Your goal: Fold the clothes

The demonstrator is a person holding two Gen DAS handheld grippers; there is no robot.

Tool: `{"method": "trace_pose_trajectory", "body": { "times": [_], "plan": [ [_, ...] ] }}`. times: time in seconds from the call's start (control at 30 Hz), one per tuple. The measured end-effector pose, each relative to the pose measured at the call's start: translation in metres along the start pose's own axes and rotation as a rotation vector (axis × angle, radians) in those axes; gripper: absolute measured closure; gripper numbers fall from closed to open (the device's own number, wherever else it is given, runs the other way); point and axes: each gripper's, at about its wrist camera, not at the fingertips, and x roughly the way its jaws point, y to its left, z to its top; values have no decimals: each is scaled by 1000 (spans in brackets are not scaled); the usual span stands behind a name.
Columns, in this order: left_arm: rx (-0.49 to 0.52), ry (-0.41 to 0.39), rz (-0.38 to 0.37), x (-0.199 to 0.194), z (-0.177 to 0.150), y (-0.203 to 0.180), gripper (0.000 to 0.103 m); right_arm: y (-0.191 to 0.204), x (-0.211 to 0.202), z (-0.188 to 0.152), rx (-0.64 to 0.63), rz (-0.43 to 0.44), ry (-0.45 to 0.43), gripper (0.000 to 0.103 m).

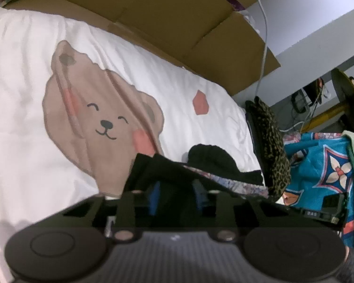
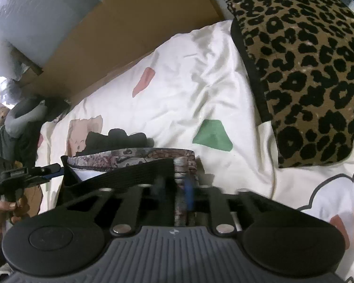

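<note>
Spreading wide underneath, white bear-print duvet [image 1: 153, 75], leopard-print cushion [image 2: 306, 75] at its edge. Stretched taut above the duvet, patterned garment with black waistband [image 2: 129, 174], right gripper [image 2: 184, 188] pinching one end, left gripper [image 2: 55, 171] nipping the other corner.

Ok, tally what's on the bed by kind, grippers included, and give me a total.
Grippers: 2 (left gripper, right gripper, both shut on the patterned garment)
Garments: 2 (patterned garment, black garment)
Cushions: 1 (leopard-print cushion)
Bedding: 1 (white duvet)
Total: 6
</note>
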Motion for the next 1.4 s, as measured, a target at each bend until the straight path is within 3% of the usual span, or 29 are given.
{"method": "trace_pose_trajectory", "body": {
  "times": [0.07,0.23,0.3,0.37,0.43,0.57,0.7,0.77,0.83,0.9,0.93,0.97,1.0,1.03,1.23,1.4],
  "plan": [
    [5,-3,6,0,1,0,94,3,-5,0,-30,4,-15,99],
    [19,-11,19,-1,3,1,99,8,-18,2,-56,14,-48,100],
    [20,-14,29,-2,4,2,92,6,-21,3,-51,0,-58,100],
    [8,-13,39,1,4,3,69,1,-20,3,-33,-19,-55,100],
    [21,-19,30,3,3,2,60,-3,-18,2,-20,-34,-52,100],
    [22,-5,42,13,5,5,58,-4,-12,1,6,-20,-36,99],
    [9,8,55,22,5,11,58,-7,-4,3,47,-12,-15,92],
    [8,11,60,24,5,12,56,-9,0,2,66,-23,-7,67],
    [3,8,55,25,5,13,56,-10,2,1,71,-22,-13,67],
    [13,7,49,24,5,13,58,-10,4,0,70,-6,-13,68],
    [23,8,48,24,5,12,68,-10,5,-1,69,2,-13,77],
    [40,8,58,24,4,10,88,-7,4,0,49,0,-13,93],
    [70,7,93,24,4,8,97,-4,3,0,29,-1,-14,96],
    [90,2,114,23,3,6,98,-1,1,0,13,-5,-19,97],
    [61,-93,64,-1,3,10,101,5,-21,4,6,7,-87,99],
    [19,-123,45,-16,5,16,101,5,-31,9,19,15,-111,99]
  ]
}}
